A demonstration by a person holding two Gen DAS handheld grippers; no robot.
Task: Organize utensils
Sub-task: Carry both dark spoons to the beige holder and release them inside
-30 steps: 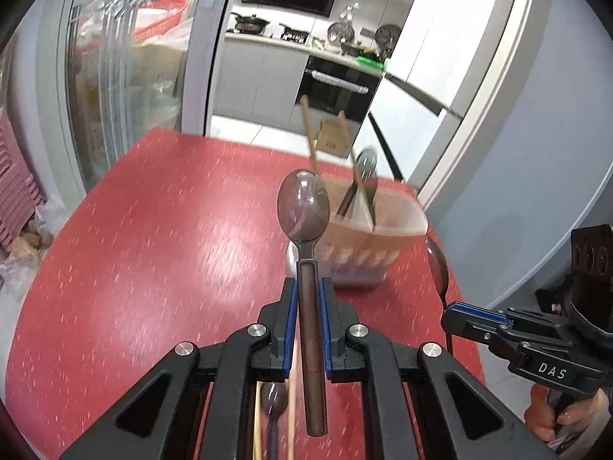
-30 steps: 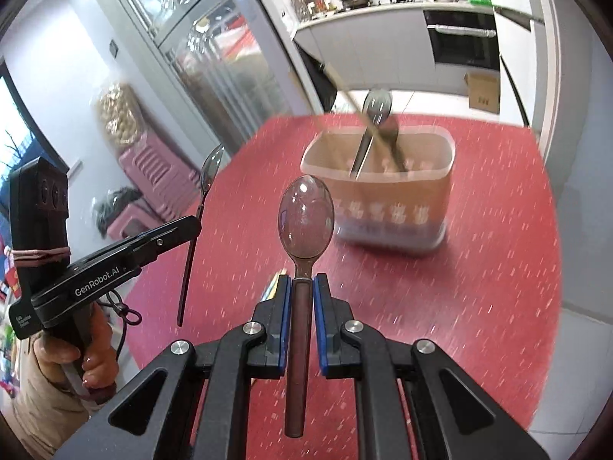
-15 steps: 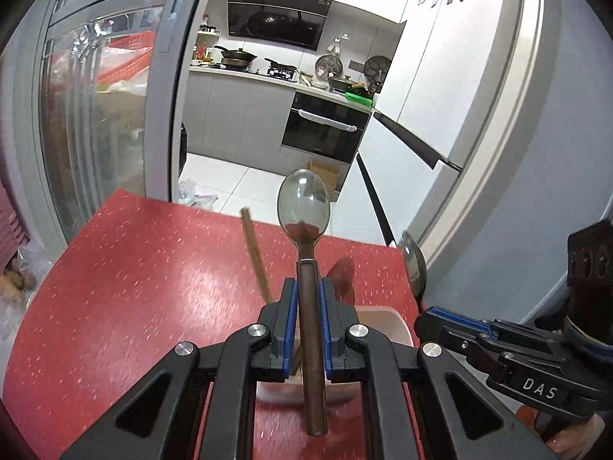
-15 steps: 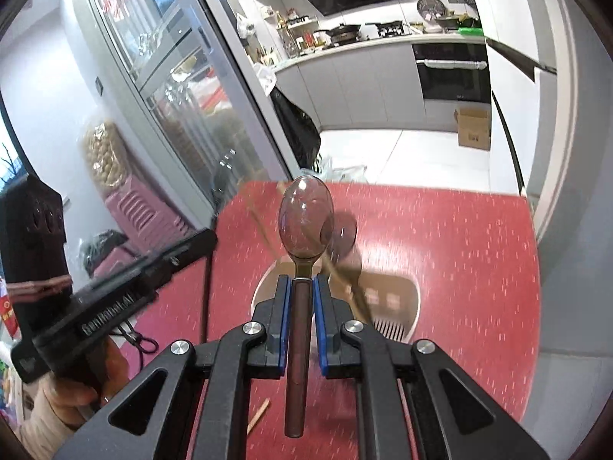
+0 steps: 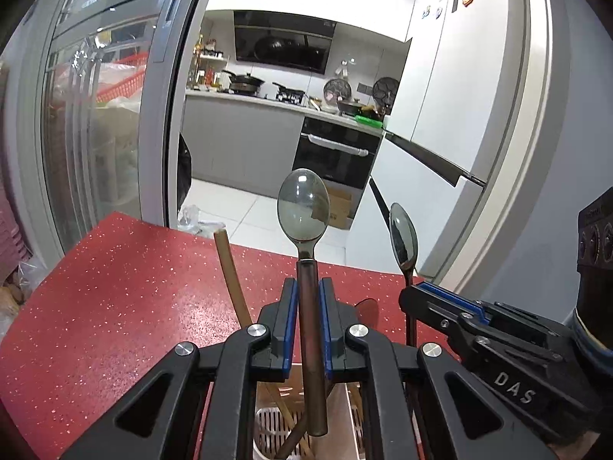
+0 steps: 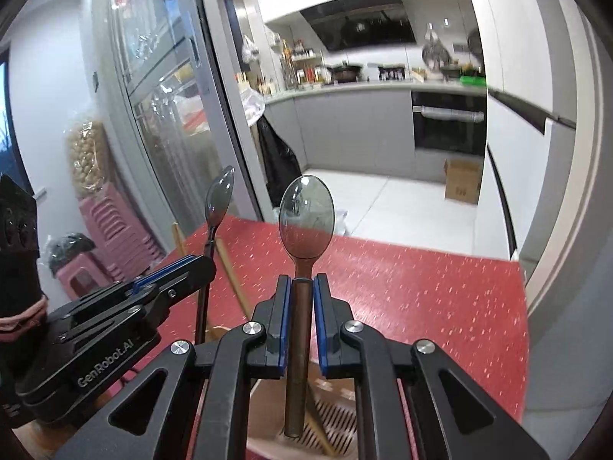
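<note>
Left gripper [image 5: 307, 314], seen from its own wrist camera, clamps the brown handle of a spoon [image 5: 304, 207], bowl upward, handle end hanging over the utensil holder [image 5: 345, 421] on the red bench [image 5: 115, 306]. A chopstick [image 5: 231, 280] leans out of the holder. To its right, the right gripper [image 5: 417, 299] carries a second spoon [image 5: 403, 237].

From the right wrist camera, the right gripper [image 6: 299, 318] is closed on its spoon [image 6: 306, 218] above the holder [image 6: 268, 414]; the left gripper [image 6: 199, 268] with its spoon [image 6: 219, 195] is alongside.
</note>
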